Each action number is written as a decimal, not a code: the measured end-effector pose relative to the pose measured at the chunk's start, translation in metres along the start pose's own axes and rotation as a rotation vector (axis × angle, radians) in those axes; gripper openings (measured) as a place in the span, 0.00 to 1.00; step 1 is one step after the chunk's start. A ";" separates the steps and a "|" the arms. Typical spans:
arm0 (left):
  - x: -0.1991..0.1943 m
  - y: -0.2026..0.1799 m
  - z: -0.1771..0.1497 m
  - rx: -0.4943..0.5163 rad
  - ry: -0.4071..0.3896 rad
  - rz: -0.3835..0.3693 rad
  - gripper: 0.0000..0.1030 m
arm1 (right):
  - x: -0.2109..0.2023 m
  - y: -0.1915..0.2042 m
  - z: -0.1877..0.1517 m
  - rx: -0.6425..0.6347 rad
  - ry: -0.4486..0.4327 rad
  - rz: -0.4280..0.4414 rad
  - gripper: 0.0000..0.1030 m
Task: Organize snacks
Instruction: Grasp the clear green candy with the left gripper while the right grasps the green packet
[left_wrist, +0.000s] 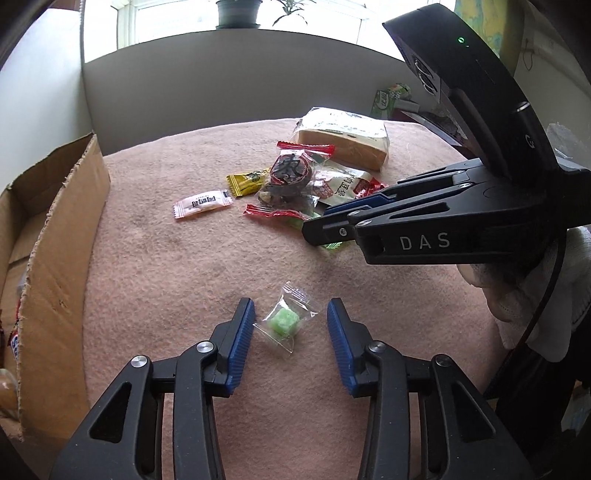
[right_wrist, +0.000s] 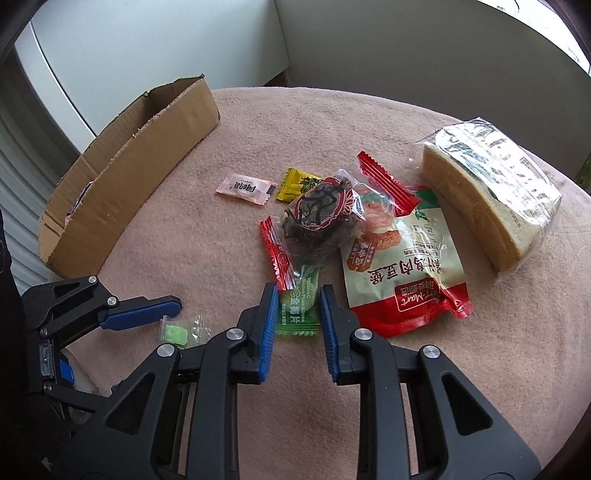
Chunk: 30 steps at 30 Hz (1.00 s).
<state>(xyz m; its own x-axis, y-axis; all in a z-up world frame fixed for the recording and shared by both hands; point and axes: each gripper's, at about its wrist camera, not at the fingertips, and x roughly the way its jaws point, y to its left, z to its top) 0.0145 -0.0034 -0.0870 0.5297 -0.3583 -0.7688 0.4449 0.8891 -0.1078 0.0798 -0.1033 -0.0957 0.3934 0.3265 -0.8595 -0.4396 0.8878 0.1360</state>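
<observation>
Left wrist view: the left gripper (left_wrist: 291, 325) straddles a clear-wrapped green candy (left_wrist: 285, 322) lying on the pink surface (left_wrist: 166, 266); its blue pads stand on either side of the wrapper, the left pad just touching the wrapper's edge and the right pad apart from it, so the gripper is partly open and grips nothing yet. The wrapper's long axis runs diagonally between the pads, twisted ends pointing up-left and down-right of the green cube. Taking the cardboard box (left_wrist: 59, 229) as landmark, this candy is the snack lying farthest toward the camera, well apart from the box, while the main pile sits beyond it on the side away from the box. Right wrist view: the right gripper (right_wrist: 298, 314) has its pads drawn close on the near end of a green sachet (right_wrist: 300, 310), whose long axis points straight away from the gripper and whose far end is tucked under a dark red-edged packet (right_wrist: 317, 218); the pads appear to pinch its edges. A pink candy (right_wrist: 246, 188) and a yellow candy (right_wrist: 297, 183) lie nearer the box; a red-and-white pouch (right_wrist: 402, 273) and a wrapped cake slice (right_wrist: 491, 195) lie farther from it. Judged next: each gripper lifts its own candy toward the box, which lies nearer the left gripper.
</observation>
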 end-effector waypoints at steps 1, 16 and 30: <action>0.000 0.000 0.000 0.004 0.000 0.005 0.33 | -0.001 0.001 -0.001 -0.008 0.000 -0.004 0.22; -0.017 0.015 -0.004 -0.066 -0.046 0.026 0.25 | -0.025 0.007 -0.011 -0.029 -0.059 -0.021 0.22; -0.067 0.033 0.006 -0.133 -0.194 0.059 0.25 | -0.062 0.023 0.011 -0.017 -0.185 0.022 0.22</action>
<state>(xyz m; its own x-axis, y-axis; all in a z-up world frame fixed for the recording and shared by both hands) -0.0020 0.0478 -0.0354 0.6867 -0.3410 -0.6420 0.3167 0.9353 -0.1581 0.0544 -0.1000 -0.0335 0.5247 0.4009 -0.7510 -0.4628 0.8747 0.1436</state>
